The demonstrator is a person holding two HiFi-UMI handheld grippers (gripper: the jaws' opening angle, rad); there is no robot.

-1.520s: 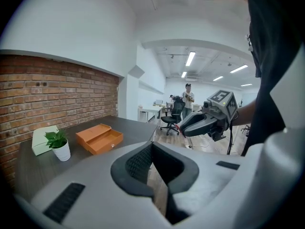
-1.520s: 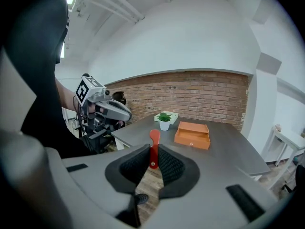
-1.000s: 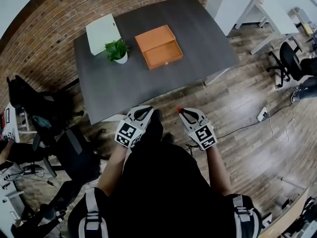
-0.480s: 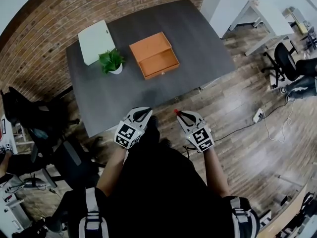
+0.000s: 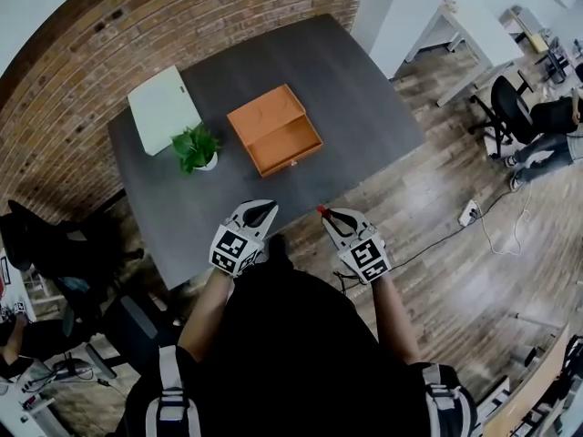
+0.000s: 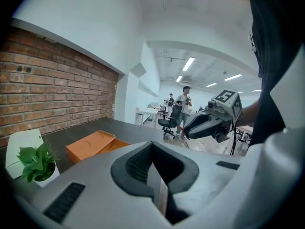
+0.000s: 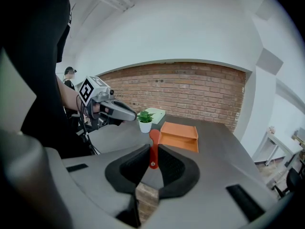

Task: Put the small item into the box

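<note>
The orange box [image 5: 273, 139] lies open on the dark grey table [image 5: 364, 89], its lid folded back; it also shows as the orange box [image 7: 178, 136] and the orange box [image 6: 90, 144]. My right gripper [image 5: 326, 214] is shut on a small red item [image 7: 153, 149], which sticks up between the pads. It hovers over the wooden floor just short of the table's near edge. My left gripper [image 5: 259, 210] is beside it over the table edge, jaws together with nothing in them. Each gripper sees the other: the left gripper [image 7: 107, 109] and the right gripper [image 6: 193, 127].
A small potted plant [image 5: 194, 147] and a white lidded container [image 5: 164, 107] stand left of the box. Black office chairs [image 5: 55, 235] crowd the left side. A power strip with cable [image 5: 469, 212] lies on the floor at right. Another white desk [image 5: 465, 25] is far right.
The table and box have slid left and lower in the head view, so both grippers are nearer the table's edge. The red item stays in the right gripper.
</note>
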